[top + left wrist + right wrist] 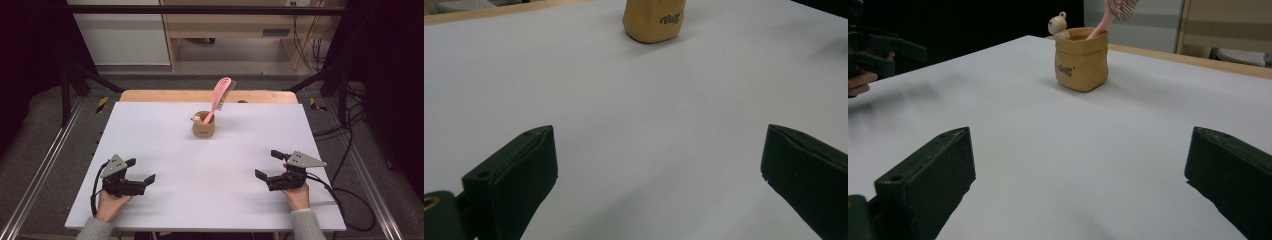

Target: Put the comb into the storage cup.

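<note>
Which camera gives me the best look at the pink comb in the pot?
The high view: the pink comb shows whole, leaning up out of the tan pot. The right gripper view crops its teeth at the top edge. The left gripper view catches just the pot's lower body.

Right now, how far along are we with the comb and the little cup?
The pink comb stands handle-down in the tan cup, beside a small figure at its rim, so that looks settled. Nothing is in hand: the left gripper and right gripper rest open on the white table, well short of the cup. Any handling of the comb is not yet begun.
</note>
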The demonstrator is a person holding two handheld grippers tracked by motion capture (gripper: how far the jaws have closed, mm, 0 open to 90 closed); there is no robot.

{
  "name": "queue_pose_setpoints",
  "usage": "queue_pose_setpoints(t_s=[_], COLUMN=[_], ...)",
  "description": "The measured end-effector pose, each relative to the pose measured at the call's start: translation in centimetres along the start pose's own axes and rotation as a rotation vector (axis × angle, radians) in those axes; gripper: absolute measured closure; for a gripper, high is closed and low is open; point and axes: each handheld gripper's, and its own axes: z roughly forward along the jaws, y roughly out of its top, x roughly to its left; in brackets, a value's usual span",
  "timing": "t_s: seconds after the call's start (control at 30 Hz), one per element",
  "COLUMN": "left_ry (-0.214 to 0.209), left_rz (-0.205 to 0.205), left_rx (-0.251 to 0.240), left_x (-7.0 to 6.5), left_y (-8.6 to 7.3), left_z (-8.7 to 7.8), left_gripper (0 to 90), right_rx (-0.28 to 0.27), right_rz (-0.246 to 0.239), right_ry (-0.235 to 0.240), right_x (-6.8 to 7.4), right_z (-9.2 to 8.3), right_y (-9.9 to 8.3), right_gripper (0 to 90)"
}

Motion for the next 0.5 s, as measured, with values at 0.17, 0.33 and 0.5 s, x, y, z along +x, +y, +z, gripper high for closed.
queue_pose_setpoints(t_s=[0.17,0.33,0.5], left_ry=[0.001,0.003,0.003], left_rz=[-0.003,-0.005,-0.005], left_rx=[0.000,-0.003,-0.002], left_x=[0.1,0.2,0.1], left_y=[-0.1,-0.1,-0.1], left_z=[0.0,-0.1,0.0], left_gripper=[1.5,1.5,1.5], right_rx=[-0.009,-0.017,-0.026], right_rz=[0.025,0.040,0.049], right_ry=[0.000,-0.005,-0.004], right_x=[-0.6,-1.0,-1.2], right_z=[-0.4,-0.9,-1.1], right_y=[-0.6,-0.8,-0.8], right_gripper=[0.1,0.1,0.1])
